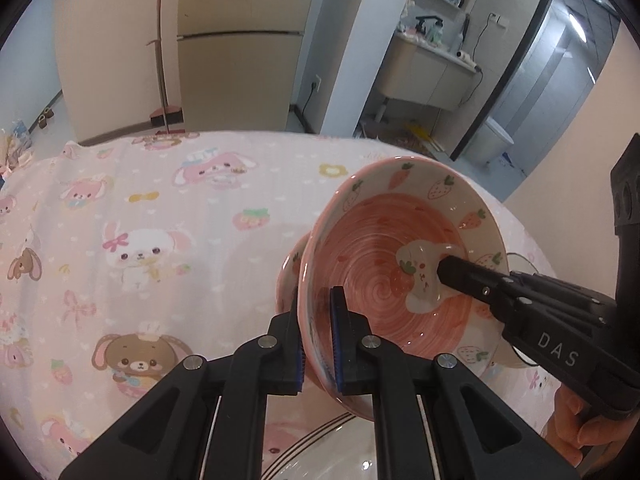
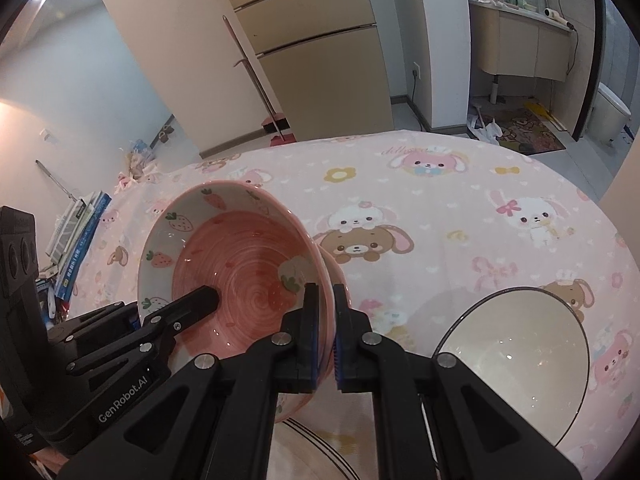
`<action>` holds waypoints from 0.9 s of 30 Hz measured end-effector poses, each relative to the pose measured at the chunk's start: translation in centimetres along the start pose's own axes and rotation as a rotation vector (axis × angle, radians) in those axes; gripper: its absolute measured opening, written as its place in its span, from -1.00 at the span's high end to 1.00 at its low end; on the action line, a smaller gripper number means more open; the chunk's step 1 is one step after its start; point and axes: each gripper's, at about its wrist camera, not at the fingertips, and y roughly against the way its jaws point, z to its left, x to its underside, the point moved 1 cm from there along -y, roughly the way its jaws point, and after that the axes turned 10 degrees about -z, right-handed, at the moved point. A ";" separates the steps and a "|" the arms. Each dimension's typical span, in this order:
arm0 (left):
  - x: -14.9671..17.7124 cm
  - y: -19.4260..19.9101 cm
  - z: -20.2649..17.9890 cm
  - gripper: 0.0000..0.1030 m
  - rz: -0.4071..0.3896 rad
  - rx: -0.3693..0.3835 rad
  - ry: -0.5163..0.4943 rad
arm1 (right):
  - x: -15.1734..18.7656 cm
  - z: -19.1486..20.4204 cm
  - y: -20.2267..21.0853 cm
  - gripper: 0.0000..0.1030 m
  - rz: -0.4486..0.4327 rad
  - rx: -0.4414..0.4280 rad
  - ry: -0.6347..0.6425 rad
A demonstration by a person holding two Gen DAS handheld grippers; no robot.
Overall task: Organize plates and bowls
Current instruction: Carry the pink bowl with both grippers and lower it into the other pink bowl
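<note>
Pink bowl (image 1: 400, 276) – empty, tilted – pinched at opposite rims by left gripper (image 1: 318, 344) and right gripper (image 2: 325, 340).

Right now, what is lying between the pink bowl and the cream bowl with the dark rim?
In the right wrist view, only bare pink cartoon tablecloth lies between the pink bowl and the cream bowl.

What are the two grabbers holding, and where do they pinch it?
Both hold one pink strawberry-patterned ceramic bowl by its rim: left gripper and right gripper on opposite sides.
</note>
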 end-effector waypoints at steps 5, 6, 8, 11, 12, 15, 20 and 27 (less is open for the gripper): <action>0.4 -0.5 -0.2 0.80 0.023 -0.009 -0.016 | 0.2 0.1 -0.3 0.86 0.017 0.017 0.014; 0.5 -0.5 -0.2 0.80 0.025 -0.014 -0.020 | 0.3 0.1 -0.3 0.86 0.018 0.021 0.019; 0.5 -0.5 -0.1 0.80 0.028 -0.017 -0.022 | 0.3 0.2 -0.3 0.85 0.020 0.021 0.024; 0.4 -0.4 0.1 0.80 0.033 -0.015 -0.012 | 0.4 0.5 -0.2 0.85 0.020 0.032 0.042; 0.3 -0.4 0.1 0.80 0.035 -0.015 -0.012 | 0.4 0.7 -0.2 0.84 0.018 0.042 0.053; 0.4 -0.3 -0.1 0.79 0.041 -0.026 -0.027 | 0.6 1.5 0.0 0.79 0.005 0.090 0.102; 0.5 0.1 -0.7 0.78 0.039 -0.052 -0.054 | 0.7 2.2 0.1 0.76 -0.007 0.128 0.147; 0.6 0.4 -0.7 0.77 0.042 -0.064 -0.065 | 0.7 2.0 0.2 0.76 -0.002 0.118 0.152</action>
